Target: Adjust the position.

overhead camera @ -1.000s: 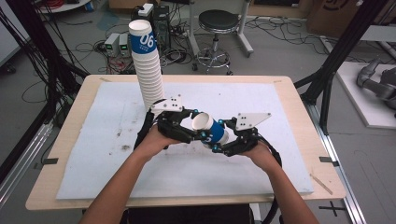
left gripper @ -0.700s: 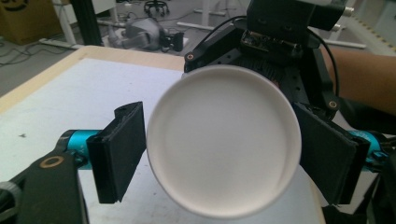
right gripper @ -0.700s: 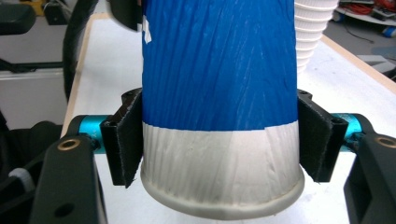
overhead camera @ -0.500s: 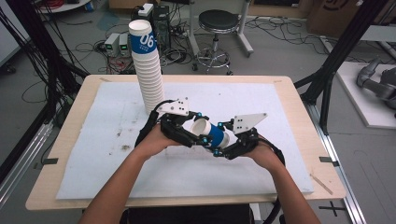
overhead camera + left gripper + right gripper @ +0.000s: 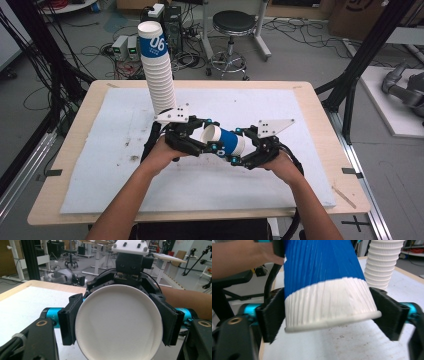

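Note:
A paper cup (image 5: 227, 141) with a blue band lies level above the table's middle, held between both hands' grippers. Its white base (image 5: 117, 322) faces my left gripper (image 5: 207, 142), whose black pads (image 5: 70, 320) press on both sides of it. The cup's rolled mouth rim (image 5: 332, 322) sits between the jaws of my right gripper (image 5: 241, 151). Those jaws have just been opening, and one pad (image 5: 388, 315) stands a little off the rim. Beyond the cup in the left gripper view, the right gripper's body (image 5: 132, 262) faces me.
A tall leaning stack of upside-down paper cups (image 5: 159, 75) stands on the white mat (image 5: 280, 180) just behind the left gripper, close to the held cup (image 5: 384, 262). The wooden table (image 5: 314, 100) has a stool (image 5: 232, 22), cables and black frame posts beyond its far edge.
The left gripper has shifted slightly to the left. The cup stays level between the two grippers over the table's middle.

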Available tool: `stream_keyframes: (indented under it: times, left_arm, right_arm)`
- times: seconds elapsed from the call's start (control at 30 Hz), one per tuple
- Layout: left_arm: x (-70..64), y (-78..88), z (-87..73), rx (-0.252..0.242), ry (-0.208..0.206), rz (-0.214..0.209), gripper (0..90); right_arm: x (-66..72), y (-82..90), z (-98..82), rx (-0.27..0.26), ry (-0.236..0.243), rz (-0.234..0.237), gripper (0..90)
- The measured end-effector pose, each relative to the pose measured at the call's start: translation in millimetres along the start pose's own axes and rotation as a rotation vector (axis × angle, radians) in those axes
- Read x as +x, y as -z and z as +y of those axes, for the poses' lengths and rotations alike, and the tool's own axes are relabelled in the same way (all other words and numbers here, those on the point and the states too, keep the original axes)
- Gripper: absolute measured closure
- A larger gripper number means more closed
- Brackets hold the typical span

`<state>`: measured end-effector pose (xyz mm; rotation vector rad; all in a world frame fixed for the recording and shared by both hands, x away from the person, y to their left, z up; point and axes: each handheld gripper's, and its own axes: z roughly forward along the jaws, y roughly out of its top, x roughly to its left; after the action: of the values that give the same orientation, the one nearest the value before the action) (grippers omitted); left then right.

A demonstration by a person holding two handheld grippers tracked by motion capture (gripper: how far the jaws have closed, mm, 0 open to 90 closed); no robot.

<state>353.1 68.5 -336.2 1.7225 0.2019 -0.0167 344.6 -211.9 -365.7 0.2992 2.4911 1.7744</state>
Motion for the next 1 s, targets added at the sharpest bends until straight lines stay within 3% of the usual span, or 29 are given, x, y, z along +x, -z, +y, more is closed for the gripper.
stream_keyframes:
  times: [0.07,0.13,0.23,0.33,0.47,0.6,0.8,0.9,1.0]
  left_arm:
    - [-0.7,-0.8,-1.1,0.026,0.004,-0.001,29.9]
    - [-2.2,-3.0,-3.1,0.087,-0.013,0.007,27.4]
    - [-4.1,-5.8,-6.2,0.131,-0.023,-0.021,28.1]
    - [-2.7,-4.9,-7.8,0.122,-0.025,-0.041,29.6]
    - [-0.9,-0.8,-10.6,0.068,-0.024,-0.049,29.4]
    - [-0.8,2.0,-11.5,0.005,-0.023,-0.061,29.5]
    - [-2.2,-0.8,-14.6,0.043,0.002,-0.055,29.3]
    - [-6.7,-4.2,-14.9,0.102,-0.028,-0.025,26.6]
    - [-8.0,-5.6,-16.5,0.149,-0.029,-0.022,24.6]
  right_arm:
    - [1.1,3.3,0.9,0.014,0.035,-0.007,23.6]
    - [1.7,4.6,2.3,0.058,0.07,-0.005,26.0]
    - [3.4,5.0,3.7,0.1,0.098,0.012,26.3]
    - [3.5,5.6,3.3,0.111,0.114,0.023,26.4]
    - [1.6,8.1,3.0,0.045,0.012,0.043,19.4]
    - [1.5,8.6,3.1,0.017,-0.007,0.031,16.0]
    - [4.4,8.1,5.1,0.012,0.061,0.04,24.8]
    - [4.8,10.0,5.6,0.047,0.082,0.043,27.1]
    - [4.5,12.7,7.3,0.088,0.092,0.047,27.5]
